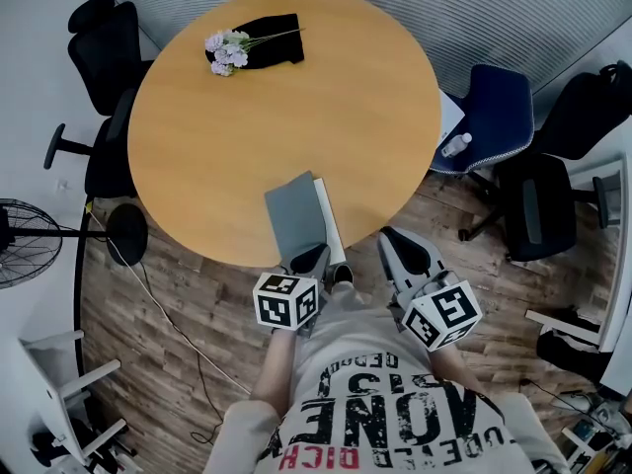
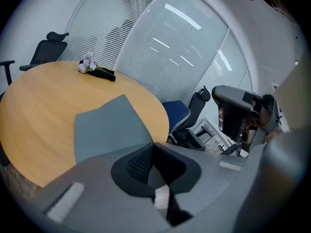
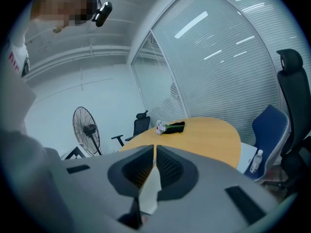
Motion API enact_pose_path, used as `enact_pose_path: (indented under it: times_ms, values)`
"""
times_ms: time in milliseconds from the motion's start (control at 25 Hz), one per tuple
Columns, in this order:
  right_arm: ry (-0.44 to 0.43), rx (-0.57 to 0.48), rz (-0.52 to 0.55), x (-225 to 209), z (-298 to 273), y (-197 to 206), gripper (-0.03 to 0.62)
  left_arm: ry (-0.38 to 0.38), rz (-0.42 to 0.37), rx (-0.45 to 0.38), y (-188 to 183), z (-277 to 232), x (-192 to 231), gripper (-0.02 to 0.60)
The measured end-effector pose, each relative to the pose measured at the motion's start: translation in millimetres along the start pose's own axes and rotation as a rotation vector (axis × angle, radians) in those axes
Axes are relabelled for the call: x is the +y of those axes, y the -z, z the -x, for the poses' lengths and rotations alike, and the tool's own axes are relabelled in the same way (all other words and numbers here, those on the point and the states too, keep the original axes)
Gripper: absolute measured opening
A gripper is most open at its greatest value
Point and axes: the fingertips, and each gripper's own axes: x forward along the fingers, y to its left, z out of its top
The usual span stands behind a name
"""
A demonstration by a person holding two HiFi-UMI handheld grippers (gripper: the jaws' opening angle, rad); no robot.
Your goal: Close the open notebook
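1. Notebook (image 1: 294, 215) lies at the near edge of the round wooden surface (image 1: 247, 117), right in front of the person. The grey cover faces up, with a white strip of pages showing along its right side.
2. Step in hand, as I judge it: the tail end of closing. The cover looks folded over the pages. From here I cannot tell whether it is fully flat or a little proud at the near corner.
3. Left gripper (image 1: 316, 260) is at the notebook's near edge. Its fingers (image 2: 141, 161) are pressed together with nothing between them. In the left gripper view the cover's near corner (image 2: 109, 127) runs right up to the tips; touching or just short of it, I cannot say.
4. Right gripper (image 1: 395, 243) is off the surface, over the wooden floor beside the person's right side and well apart from the notebook. Its fingers (image 3: 167, 166) are also together and hold nothing.
5. Pose: the left gripper points forward and clearly downward at the notebook, marker cube toward the person. The right points nearer level across the surface, toward the flowers (image 3: 161, 127) at the far side.
6. Next move, my guess: use the closed left tips as a pusher, press the cover down near its free edge and square it over the white strip. It needs a light touch, since the notebook sits close to the rim and a hard shove could slide it.
7. The right gripper looks idle but could steady the right edge if the notebook skates.
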Motion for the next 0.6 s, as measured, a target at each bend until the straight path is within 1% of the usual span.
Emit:
enact_pose_path:
  times_ms: [600]
  values:
    - [0.028, -0.002, -0.021, -9.8, 4.7, 4.2, 0.026, -0.005, -0.013, 0.048, 11.2, -21.8, 1.9, 0.018]
